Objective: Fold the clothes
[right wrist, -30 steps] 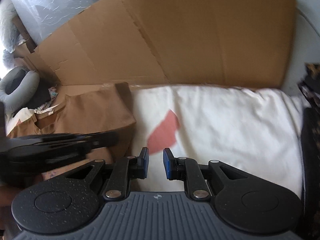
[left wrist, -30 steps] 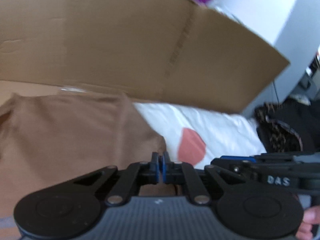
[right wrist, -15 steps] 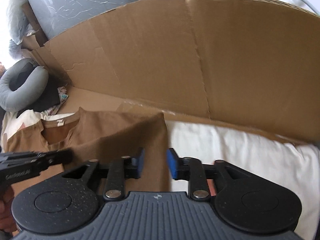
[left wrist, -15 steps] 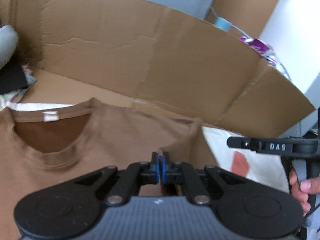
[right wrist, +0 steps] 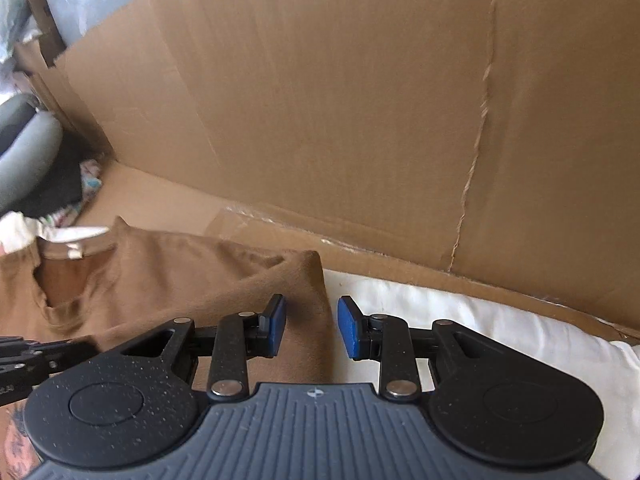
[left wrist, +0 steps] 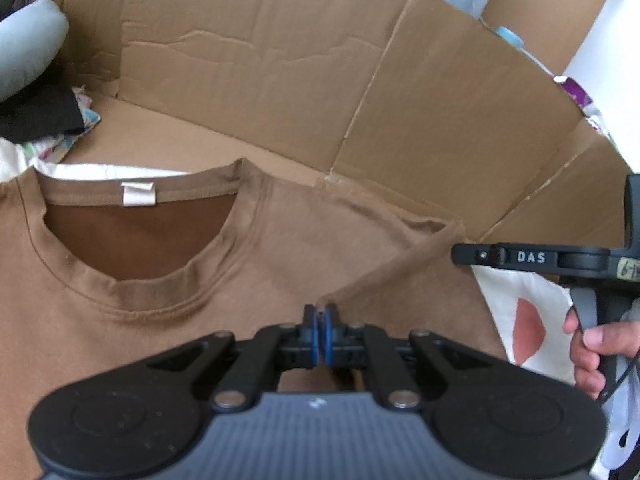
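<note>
Left hand-held gripper pinching brown t-shirt fold, perhaps — cardboard box behind

T-shirt: flat before my left claw, collar at ten o'clock. Cardboard wall behind, twelve o'clock. Pillow under shirt's edge, at three. My right claw straddles that edge.

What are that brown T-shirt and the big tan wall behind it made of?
The brown T-shirt looks like soft matte knit, probably cotton jersey: ribbed collar, stitched seams, limp folds. The tan wall is plain corrugated cardboard: dull surface, crease lines, torn paper edges.
</note>
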